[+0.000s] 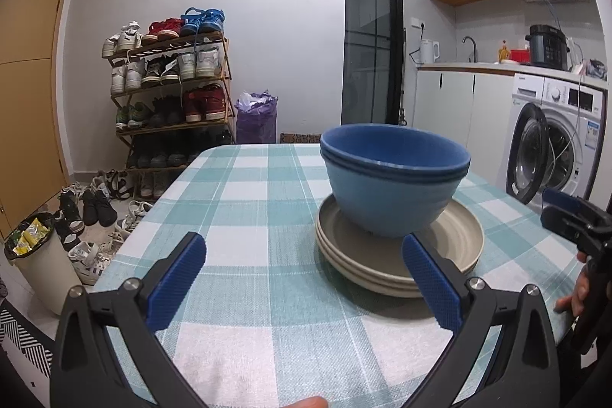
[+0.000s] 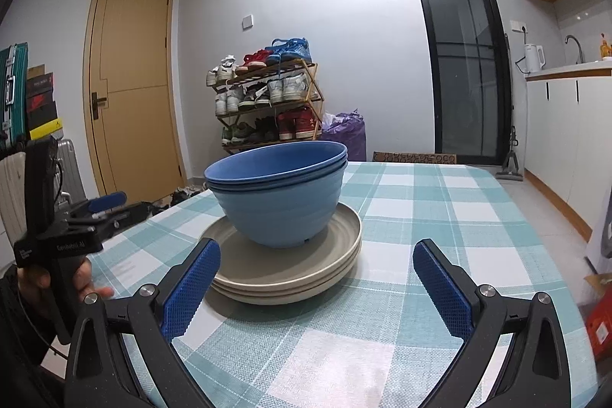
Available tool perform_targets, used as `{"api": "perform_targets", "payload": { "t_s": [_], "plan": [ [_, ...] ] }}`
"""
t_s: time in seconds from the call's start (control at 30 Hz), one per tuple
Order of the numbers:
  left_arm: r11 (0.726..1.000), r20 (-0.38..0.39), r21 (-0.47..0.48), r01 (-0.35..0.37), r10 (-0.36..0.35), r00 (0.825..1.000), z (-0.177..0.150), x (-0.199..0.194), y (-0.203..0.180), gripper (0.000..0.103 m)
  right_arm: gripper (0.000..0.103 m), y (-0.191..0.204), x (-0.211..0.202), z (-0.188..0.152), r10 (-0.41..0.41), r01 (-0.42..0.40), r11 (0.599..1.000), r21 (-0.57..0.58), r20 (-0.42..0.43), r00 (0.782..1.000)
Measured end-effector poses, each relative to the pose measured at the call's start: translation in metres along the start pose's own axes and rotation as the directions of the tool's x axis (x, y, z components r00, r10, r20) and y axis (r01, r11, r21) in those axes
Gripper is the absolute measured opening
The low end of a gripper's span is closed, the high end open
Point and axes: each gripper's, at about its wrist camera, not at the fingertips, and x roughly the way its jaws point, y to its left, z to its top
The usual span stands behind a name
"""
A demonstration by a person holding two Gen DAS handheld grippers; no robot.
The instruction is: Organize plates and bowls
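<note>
Nested blue bowls sit on a stack of beige plates on the checked tablecloth. In the right wrist view the bowls and plates stand just ahead, left of centre. My left gripper is open and empty, to the left of and in front of the stack; its right finger overlaps the plates' near rim. My right gripper is open and empty, in front of the stack. Each gripper shows at the edge of the other's view: the right one and the left one.
A shoe rack and loose shoes stand beyond the table's far left. A bin stands at the left. A washing machine and kitchen counter stand on the right. A wooden door is at the back left.
</note>
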Motion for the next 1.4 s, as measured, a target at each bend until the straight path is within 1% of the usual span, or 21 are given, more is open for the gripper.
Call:
{"api": "perform_targets", "payload": {
  "t_s": [0.13, 0.27, 0.73, 1.4],
  "plan": [
    [1.0, 0.0, 0.008, -0.004, 0.004, 1.0, -0.0033, 0.0014, -0.0014, 0.103, 0.102, 0.0042, 0.0011, -0.001, 0.004, -0.004, 1.0, -0.028, 0.002, 1.0],
    [1.0, 0.007, -0.006, -0.001, 0.001, 1.0, -0.0044, 0.0003, 0.0004, 0.103, 0.102, 0.0086, 0.0013, -0.0024, 0.002, -0.002, 0.999, -0.05, 0.004, 1.0],
    [0.999, 0.012, -0.037, 0.007, -0.007, 1.0, -0.0063, -0.0006, 0.006, 0.103, 0.102, 0.0018, -0.0034, -0.0025, 0.01, -0.009, 1.0, -0.024, 0.035, 0.999],
    [0.999, 0.006, -0.035, -0.005, 0.005, 1.0, -0.0066, -0.0012, 0.007, 0.103, 0.102, 0.0032, -0.0034, -0.0037, 0.017, -0.016, 0.999, -0.033, 0.03, 0.999]
  ]
}}
